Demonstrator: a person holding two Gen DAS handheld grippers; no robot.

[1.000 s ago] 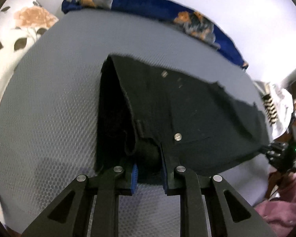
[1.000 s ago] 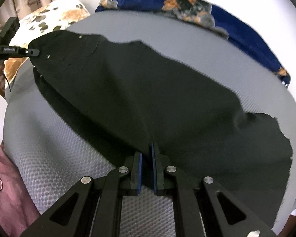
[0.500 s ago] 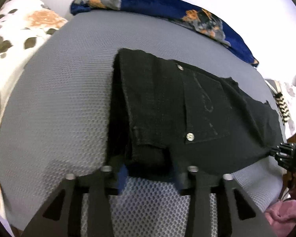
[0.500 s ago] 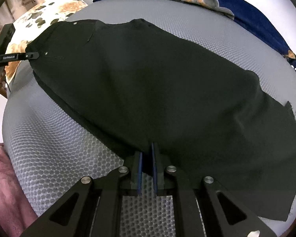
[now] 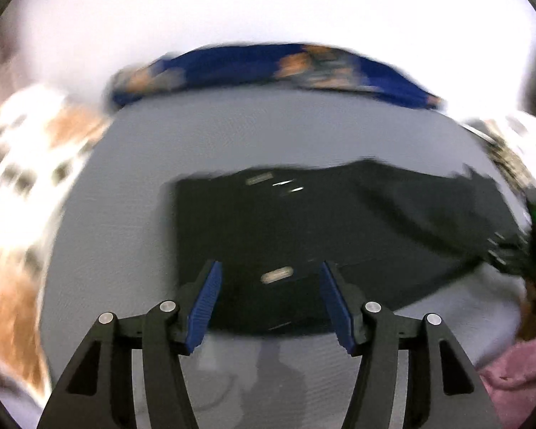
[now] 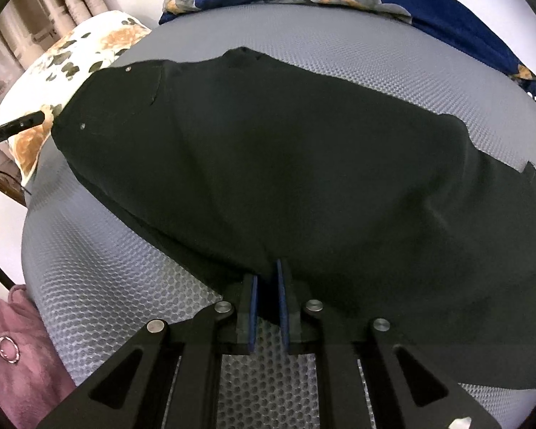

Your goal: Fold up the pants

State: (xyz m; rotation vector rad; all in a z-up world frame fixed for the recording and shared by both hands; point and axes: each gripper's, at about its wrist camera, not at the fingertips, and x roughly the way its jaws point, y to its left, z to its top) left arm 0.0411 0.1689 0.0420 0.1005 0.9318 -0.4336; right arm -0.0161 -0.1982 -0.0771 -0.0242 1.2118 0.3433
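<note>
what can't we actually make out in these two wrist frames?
- Left wrist: motion blur smears the black pants; pocket and rivets unreadable.
- Right wrist: fabric pinched by the right gripper hides the layer count.
- Right wrist: hem end cut off by the frame's right edge.

Grey mesh bed [image 6: 339,46], white wall [image 5: 268,7]

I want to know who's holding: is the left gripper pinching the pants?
No, the left gripper is wide open, pants lying loose between its fingers.
</note>
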